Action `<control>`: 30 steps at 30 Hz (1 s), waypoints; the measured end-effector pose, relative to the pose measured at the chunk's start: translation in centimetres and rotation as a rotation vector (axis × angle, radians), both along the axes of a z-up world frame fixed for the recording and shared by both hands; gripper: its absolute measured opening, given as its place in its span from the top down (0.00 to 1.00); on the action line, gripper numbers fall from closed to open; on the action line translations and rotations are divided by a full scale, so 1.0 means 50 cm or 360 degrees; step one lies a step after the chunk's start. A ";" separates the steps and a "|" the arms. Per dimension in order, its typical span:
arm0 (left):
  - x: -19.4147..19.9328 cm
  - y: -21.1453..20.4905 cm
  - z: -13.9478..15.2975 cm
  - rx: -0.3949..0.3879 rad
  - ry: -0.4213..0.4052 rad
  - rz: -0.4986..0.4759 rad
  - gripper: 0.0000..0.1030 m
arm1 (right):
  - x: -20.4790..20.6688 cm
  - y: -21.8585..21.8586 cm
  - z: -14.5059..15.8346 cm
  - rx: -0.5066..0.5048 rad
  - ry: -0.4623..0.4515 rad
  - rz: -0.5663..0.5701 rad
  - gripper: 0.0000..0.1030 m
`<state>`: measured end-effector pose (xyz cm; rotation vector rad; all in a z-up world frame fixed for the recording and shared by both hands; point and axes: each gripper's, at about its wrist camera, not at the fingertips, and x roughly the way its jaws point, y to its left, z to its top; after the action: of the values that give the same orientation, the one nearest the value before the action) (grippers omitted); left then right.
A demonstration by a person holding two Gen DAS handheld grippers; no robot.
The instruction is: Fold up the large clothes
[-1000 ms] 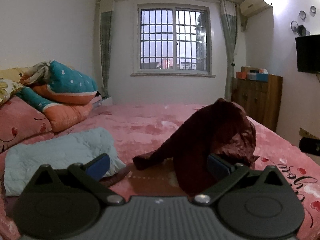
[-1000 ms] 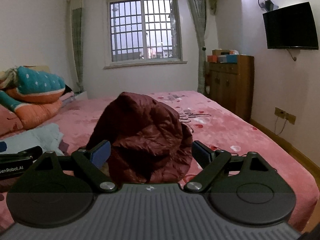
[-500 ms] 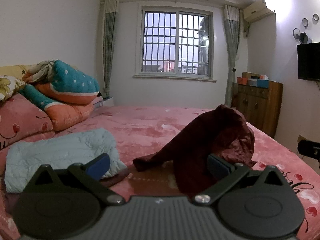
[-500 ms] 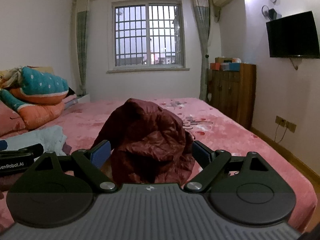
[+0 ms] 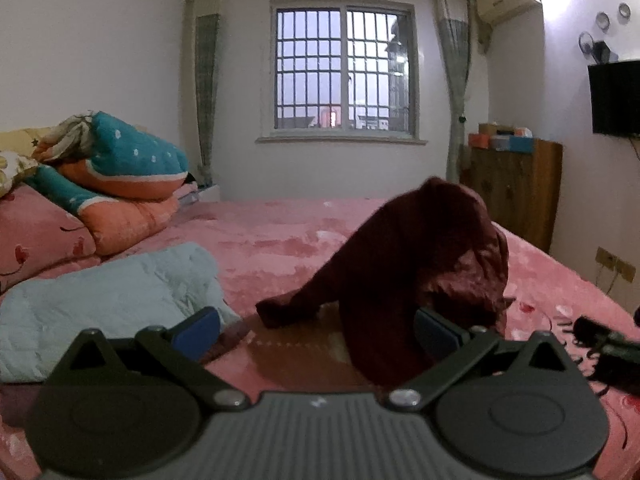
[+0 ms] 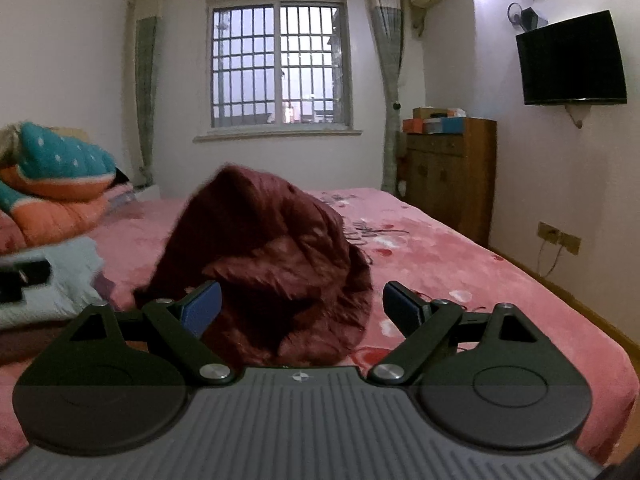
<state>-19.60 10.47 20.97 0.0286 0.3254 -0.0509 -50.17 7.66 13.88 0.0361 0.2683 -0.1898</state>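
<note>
A dark red puffy jacket [image 5: 420,256] lies crumpled in a heap on the pink bed [image 5: 280,240], one sleeve trailing left. It also shows in the right wrist view [image 6: 272,264]. My left gripper [image 5: 316,330] is open and empty, low over the bed just in front of the jacket. My right gripper [image 6: 302,310] is open and empty, with the jacket heap straight ahead between its fingers. The right gripper shows at the right edge of the left wrist view [image 5: 604,344], and the left gripper at the left edge of the right wrist view [image 6: 20,284].
A folded light-blue quilted garment [image 5: 104,300] lies at the left on the bed. Pillows and a teal and orange quilt [image 5: 112,176] are stacked at the head. A wooden cabinet [image 6: 448,176] stands by the right wall under a TV [image 6: 572,60].
Both grippers have shifted slightly; the views tilted down a little. The right gripper now shows at the left view's right edge. The jacket has not moved.
</note>
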 end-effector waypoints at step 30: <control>0.253 -0.227 -0.190 0.0200 0.0068 -0.0259 0.01 | 0.190 -0.200 -0.173 0.0474 0.0212 -0.0074 0.00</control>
<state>-6.95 -0.89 11.46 0.1785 0.3681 -0.1926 -40.69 -2.35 5.23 0.3262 0.4273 -0.1976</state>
